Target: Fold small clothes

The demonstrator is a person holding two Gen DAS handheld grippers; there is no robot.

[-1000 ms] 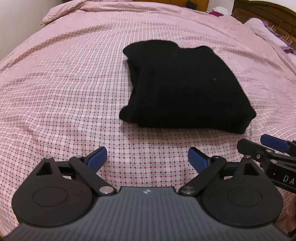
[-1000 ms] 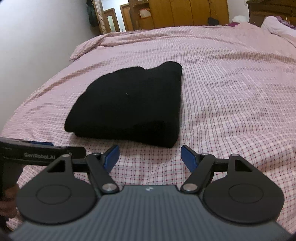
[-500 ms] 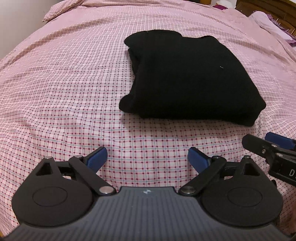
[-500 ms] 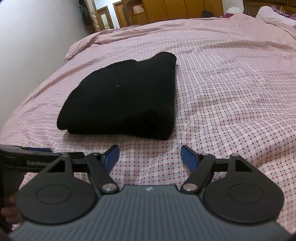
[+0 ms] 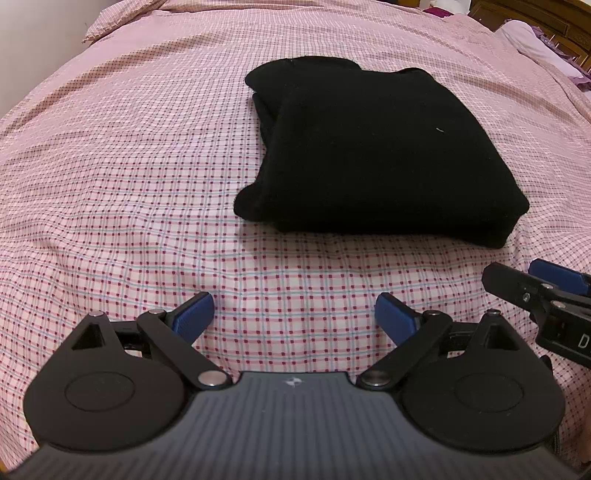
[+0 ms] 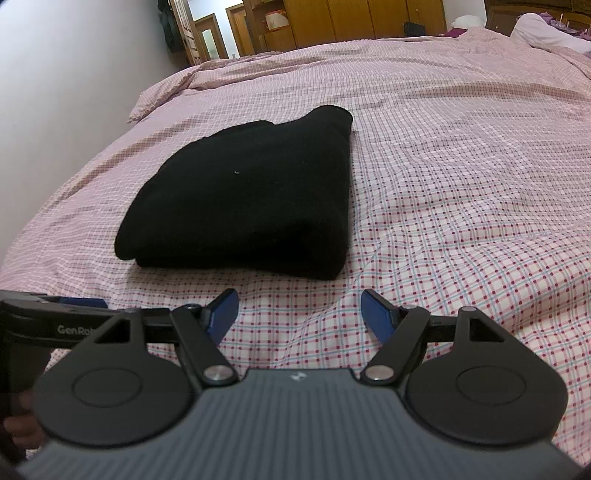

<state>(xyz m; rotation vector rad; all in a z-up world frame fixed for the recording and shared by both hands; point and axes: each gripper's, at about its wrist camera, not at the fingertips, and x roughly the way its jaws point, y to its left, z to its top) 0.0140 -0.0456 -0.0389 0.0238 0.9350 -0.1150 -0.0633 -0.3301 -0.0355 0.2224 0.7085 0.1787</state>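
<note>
Left wrist view: the left gripper [image 5: 293,314] is hovering over the checked bedspread [image 5: 129,166], jaws spread wide, pinching nothing. The black garment [image 5: 373,155] is lying far and to the right of it, already a thick rectangular stack with layered edges showing along its left side. It is sitting flat and squared, likely because the folding is basically finished. A strip of bare bedspread is separating the blue fingertips [image 5: 194,314] from the near edge of the stack, so nothing is touching. The right gripper [image 5: 550,284] is poking in at the right edge, near the stack's near right corner; only part of it is showing here.

Right wrist view: the right gripper [image 6: 299,312] is also sitting spread and empty, pointing across the bedspread [image 6: 461,166]. The garment [image 6: 251,192] is lying far and left of centre, its fold running along the right side, its near edge apart from the fingertips [image 6: 376,314]. The left gripper [image 6: 70,304] is showing at the near left edge. Both tools are holding off the cloth, probably so the stack is not getting disturbed. A wardrobe [image 6: 351,18] and a pillow [image 6: 546,29] are sitting at the far end.
</note>
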